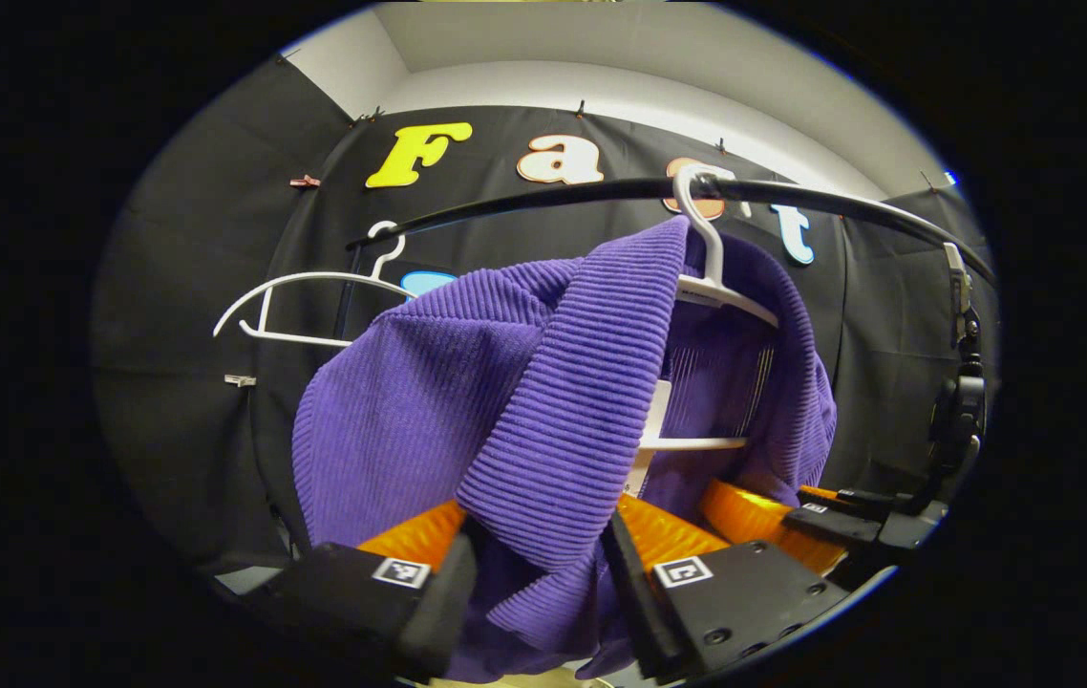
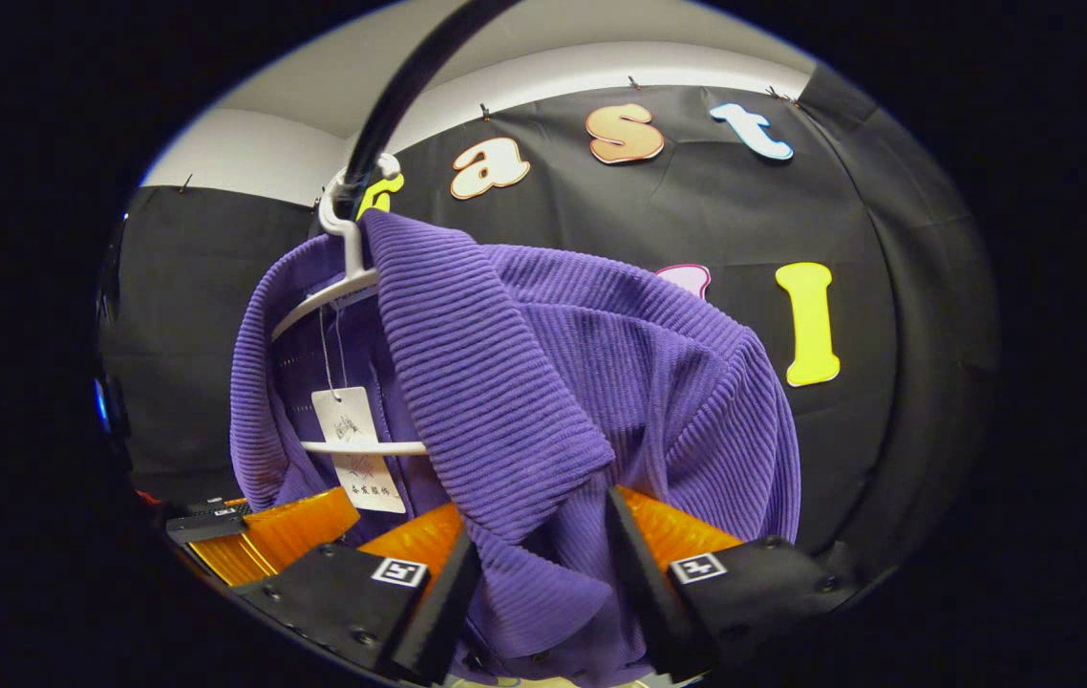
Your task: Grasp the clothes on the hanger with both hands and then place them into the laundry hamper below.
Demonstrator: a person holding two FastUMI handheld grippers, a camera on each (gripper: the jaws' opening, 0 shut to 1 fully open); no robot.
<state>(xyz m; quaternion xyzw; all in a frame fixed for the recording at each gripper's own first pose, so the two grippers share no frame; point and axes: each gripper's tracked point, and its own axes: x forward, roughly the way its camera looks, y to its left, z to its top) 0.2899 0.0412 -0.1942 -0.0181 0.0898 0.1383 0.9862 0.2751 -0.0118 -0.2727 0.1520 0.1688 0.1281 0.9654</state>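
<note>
Spread fingers of the left tool [image 1: 536, 583] straddle the folded front edge of the purple ribbed cardigan [image 1: 467, 401], which hangs straight ahead on its white hanger [image 1: 711, 277] from the black rail [image 1: 601, 191], while in the right gripper view the right tool [image 2: 543, 588], fingers likewise apart, brackets the cardigan's other front edge.

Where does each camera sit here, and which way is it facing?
Left gripper view: rides the left tongs, facing up at the purple garment on its white hanger; own fingers flank the cloth, other tongs at right.
Right gripper view: rides the right tongs, facing the same garment; other tongs at lower left.
Shared: garment, hanger, black rail.
</note>
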